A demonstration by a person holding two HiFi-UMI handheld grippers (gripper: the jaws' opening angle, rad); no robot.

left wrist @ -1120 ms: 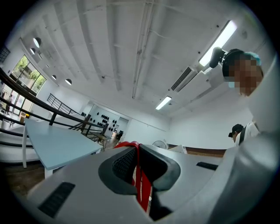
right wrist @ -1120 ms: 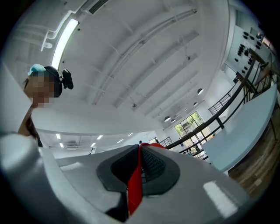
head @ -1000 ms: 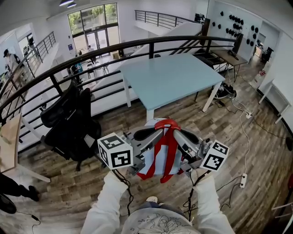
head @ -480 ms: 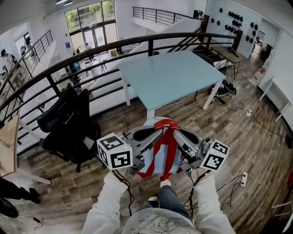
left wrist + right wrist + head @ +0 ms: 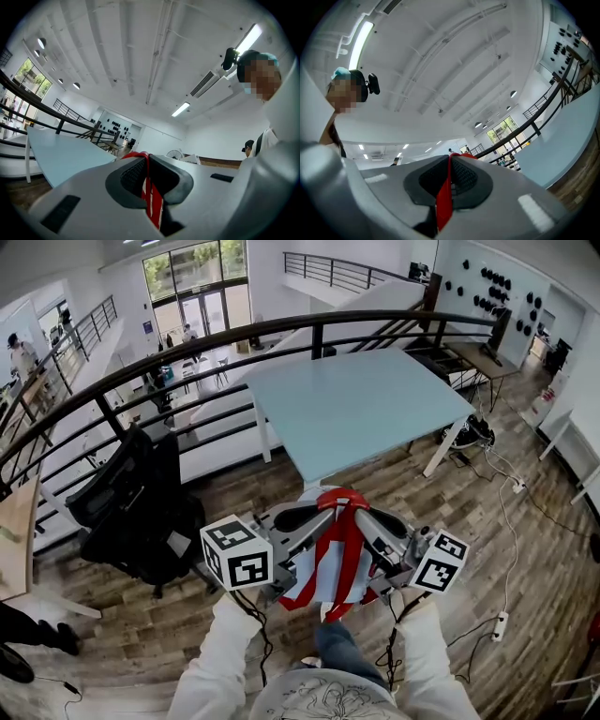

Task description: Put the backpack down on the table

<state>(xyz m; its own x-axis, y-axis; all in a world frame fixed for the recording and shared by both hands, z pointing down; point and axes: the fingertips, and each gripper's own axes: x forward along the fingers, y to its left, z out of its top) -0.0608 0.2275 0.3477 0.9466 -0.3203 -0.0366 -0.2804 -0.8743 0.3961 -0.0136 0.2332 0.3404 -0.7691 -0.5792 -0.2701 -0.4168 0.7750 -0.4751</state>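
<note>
A red and white backpack (image 5: 333, 563) hangs in the air between my two grippers, over the wooden floor just short of the pale blue table (image 5: 361, 401). My left gripper (image 5: 323, 514) is shut on a red strap (image 5: 151, 197) of the backpack. My right gripper (image 5: 361, 514) is shut on another red strap (image 5: 444, 201) at the top of the bag. Both grippers meet at the bag's top loop. The table's near corner lies a little ahead of the bag.
A black office chair (image 5: 141, 502) stands at the left by a dark curved railing (image 5: 187, 352). Cables and a power strip (image 5: 499, 622) lie on the floor at the right. A person's knee (image 5: 337, 643) shows under the bag. Another desk (image 5: 469, 357) stands far right.
Both grippers and the backpack have moved forward toward the table, whose near corner now sits closer to the bag. The grips on the straps are unchanged.
</note>
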